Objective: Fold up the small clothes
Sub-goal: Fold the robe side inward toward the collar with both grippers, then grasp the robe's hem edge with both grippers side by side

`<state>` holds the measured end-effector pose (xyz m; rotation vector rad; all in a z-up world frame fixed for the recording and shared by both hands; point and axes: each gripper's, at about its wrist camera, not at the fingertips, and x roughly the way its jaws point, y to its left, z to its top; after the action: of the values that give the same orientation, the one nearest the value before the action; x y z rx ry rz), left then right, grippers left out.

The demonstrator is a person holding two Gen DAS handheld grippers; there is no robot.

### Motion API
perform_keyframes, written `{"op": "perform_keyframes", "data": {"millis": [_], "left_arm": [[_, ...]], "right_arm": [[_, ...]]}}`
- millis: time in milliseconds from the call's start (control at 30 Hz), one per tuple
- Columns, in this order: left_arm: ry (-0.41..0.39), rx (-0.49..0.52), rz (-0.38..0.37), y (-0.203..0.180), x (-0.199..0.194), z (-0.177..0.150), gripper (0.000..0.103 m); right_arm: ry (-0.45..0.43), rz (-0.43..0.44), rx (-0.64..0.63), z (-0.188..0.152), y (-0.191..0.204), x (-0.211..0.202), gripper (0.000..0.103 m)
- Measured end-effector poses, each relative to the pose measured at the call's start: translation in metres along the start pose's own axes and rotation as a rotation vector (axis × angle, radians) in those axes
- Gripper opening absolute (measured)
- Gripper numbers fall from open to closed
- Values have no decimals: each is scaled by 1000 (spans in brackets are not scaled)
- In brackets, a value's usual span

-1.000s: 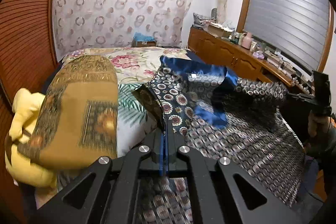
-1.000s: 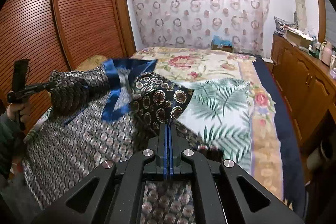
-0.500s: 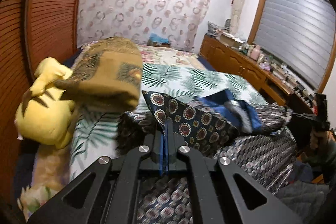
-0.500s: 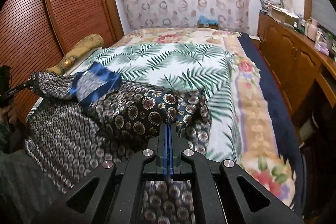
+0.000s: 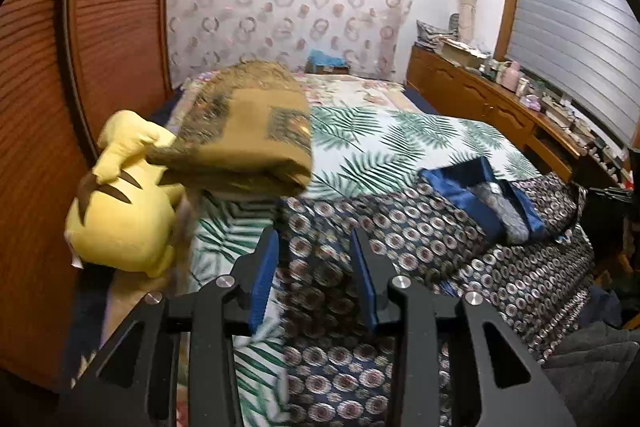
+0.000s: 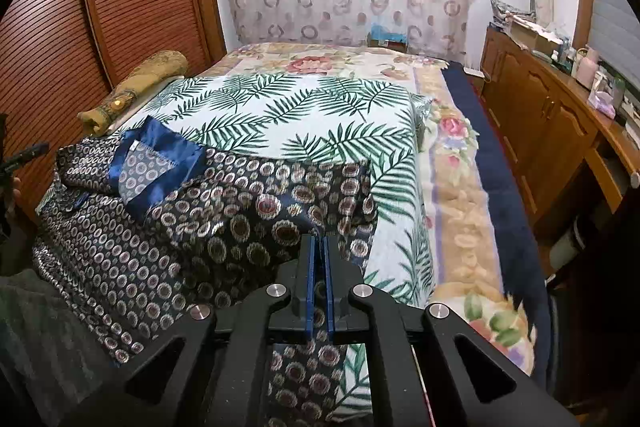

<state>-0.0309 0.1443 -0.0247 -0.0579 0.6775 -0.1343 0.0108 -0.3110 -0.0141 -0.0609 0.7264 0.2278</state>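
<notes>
Left wrist view: left gripper (image 5: 316,267) has just been opening, jaws now apart w/ a clear gap. The dark patterned shirt (image 5: 400,227) lies flat under and between the blue pads (image 5: 262,279), but the pads aren't pressing on it. The shirt is spread over the near part of the bed (image 5: 400,135), blue collar (image 5: 480,183) to the right of centre, one side hanging off the bed edge at right. A yellow plush toy (image 5: 124,219) sits at left by the wood closet doors (image 5: 116,27), w/ a brown-gold bolster pillow (image 5: 248,131) resting on top of it.

Right wrist view: right gripper (image 6: 318,255) is nearly closed, only a thin slit between the pads, pinching the shirt's (image 6: 240,227) near fold. The shirt lies across the leaf-print sheet (image 6: 300,107), collar (image 6: 156,163) at left. A hand (image 6: 12,187) w/ the other gripper shows at the far left edge. A wooden cabinet (image 6: 540,115) runs along the right wall.
</notes>
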Motion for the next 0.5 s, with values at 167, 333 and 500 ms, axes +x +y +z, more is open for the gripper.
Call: {"op": "perform_keyframes", "data": {"millis": [167,333,500], "left_arm": [[-3,12,25,8,12,17,40],[18,31,25,7,36,27,50],[80,64,26,5,70,33,52]], "right_arm": [[-33,-24,20,8,-7,16,11],[-16,-37,34,18,-8,52,18],[28,-35,46,25,-12,87,43]]}}
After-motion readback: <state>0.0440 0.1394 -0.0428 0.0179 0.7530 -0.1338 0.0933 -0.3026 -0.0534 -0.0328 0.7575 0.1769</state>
